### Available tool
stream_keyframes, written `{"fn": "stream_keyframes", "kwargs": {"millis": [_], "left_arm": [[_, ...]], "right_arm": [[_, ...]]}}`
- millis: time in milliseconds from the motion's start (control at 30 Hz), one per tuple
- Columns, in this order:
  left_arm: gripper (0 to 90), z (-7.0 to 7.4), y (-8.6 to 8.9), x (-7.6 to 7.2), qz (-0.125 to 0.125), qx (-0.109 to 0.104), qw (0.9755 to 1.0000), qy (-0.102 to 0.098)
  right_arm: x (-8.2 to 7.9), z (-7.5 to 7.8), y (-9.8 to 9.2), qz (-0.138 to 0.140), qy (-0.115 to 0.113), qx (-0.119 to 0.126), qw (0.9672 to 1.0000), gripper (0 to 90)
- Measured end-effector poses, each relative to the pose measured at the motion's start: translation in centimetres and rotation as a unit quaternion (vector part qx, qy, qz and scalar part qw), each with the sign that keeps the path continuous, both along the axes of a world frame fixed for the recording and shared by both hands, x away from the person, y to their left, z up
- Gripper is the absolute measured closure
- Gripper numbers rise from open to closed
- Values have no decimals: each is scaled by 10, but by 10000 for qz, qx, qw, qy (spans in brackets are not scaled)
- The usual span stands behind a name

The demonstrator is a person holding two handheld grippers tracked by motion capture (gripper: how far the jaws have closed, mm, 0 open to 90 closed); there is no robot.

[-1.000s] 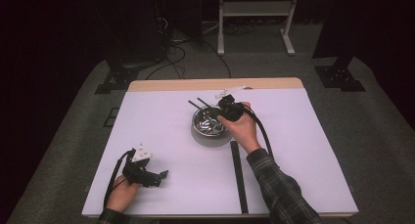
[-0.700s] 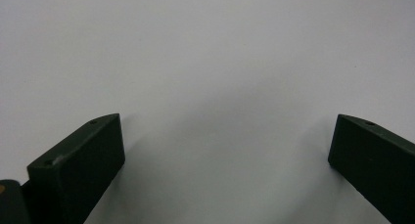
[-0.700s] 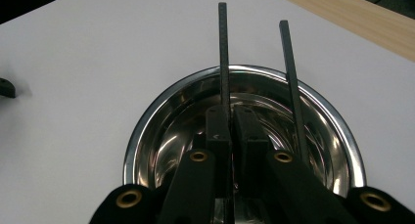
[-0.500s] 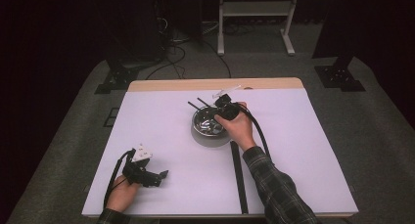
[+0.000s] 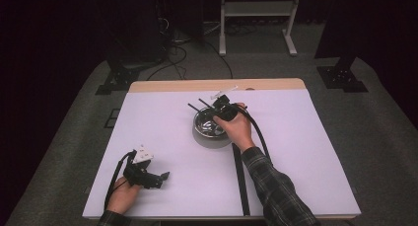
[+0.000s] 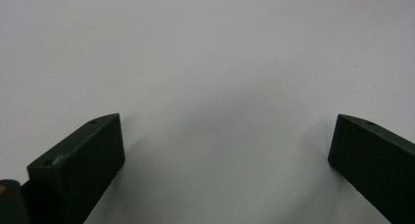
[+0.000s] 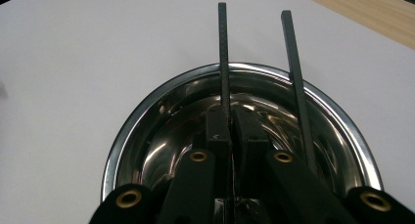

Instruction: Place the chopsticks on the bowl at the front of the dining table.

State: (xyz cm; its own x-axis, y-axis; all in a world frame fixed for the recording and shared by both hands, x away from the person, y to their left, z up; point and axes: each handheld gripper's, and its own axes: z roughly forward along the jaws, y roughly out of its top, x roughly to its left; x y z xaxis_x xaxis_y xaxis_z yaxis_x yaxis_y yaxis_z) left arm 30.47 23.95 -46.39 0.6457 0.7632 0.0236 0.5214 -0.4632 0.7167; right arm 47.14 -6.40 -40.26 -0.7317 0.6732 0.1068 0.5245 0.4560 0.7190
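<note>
Right gripper point(image 7: 230, 136): jaws clamped a black chopstick point(image 7: 223, 53) over the steel bowl point(image 7: 147, 116).
Handling: likely light, stiff, slippery; grip mid-shaft.
Left gripper point(image 5: 148, 175): wide, empty, seven o'clock.

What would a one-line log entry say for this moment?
right gripper: shut on black stick over steel bowl | second stick: on rim | left gripper: open, idle

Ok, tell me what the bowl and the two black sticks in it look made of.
Bowl: polished metal, probably stainless steel; its inside mirrors the jaws and its rim glints. Black sticks: thin, straight, matte black rods, possibly carbon fibre or plastic; the look leaves it open. The right gripper is shut on one of them.
</note>
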Motion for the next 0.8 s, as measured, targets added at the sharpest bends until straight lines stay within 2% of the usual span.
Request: {"fn": "stream_keyframes", "kwargs": {"millis": [367, 467, 600, 633, 800], "left_arm": [[0, 0, 0, 0, 0, 0, 10000, -1], [0, 0, 0, 0, -1, 0, 10000, 0], [0, 0, 0, 0, -1, 1, 10000, -1], [0, 0, 0, 0, 0, 0, 10000, -2], [0, 0, 0, 0, -4, 12, 10000, 8]], "right_arm": [[1, -1, 2, 22, 27, -15, 10000, 849], [-1, 0, 3, 44, -87, -147, 9998, 782], [-3, 1, 2, 100, -118, -129, 9998, 719], [-5, 4, 1, 117, -155, -82, 9998, 681], [-13, 12, -5, 112, -185, 85, 9997, 614]]}}
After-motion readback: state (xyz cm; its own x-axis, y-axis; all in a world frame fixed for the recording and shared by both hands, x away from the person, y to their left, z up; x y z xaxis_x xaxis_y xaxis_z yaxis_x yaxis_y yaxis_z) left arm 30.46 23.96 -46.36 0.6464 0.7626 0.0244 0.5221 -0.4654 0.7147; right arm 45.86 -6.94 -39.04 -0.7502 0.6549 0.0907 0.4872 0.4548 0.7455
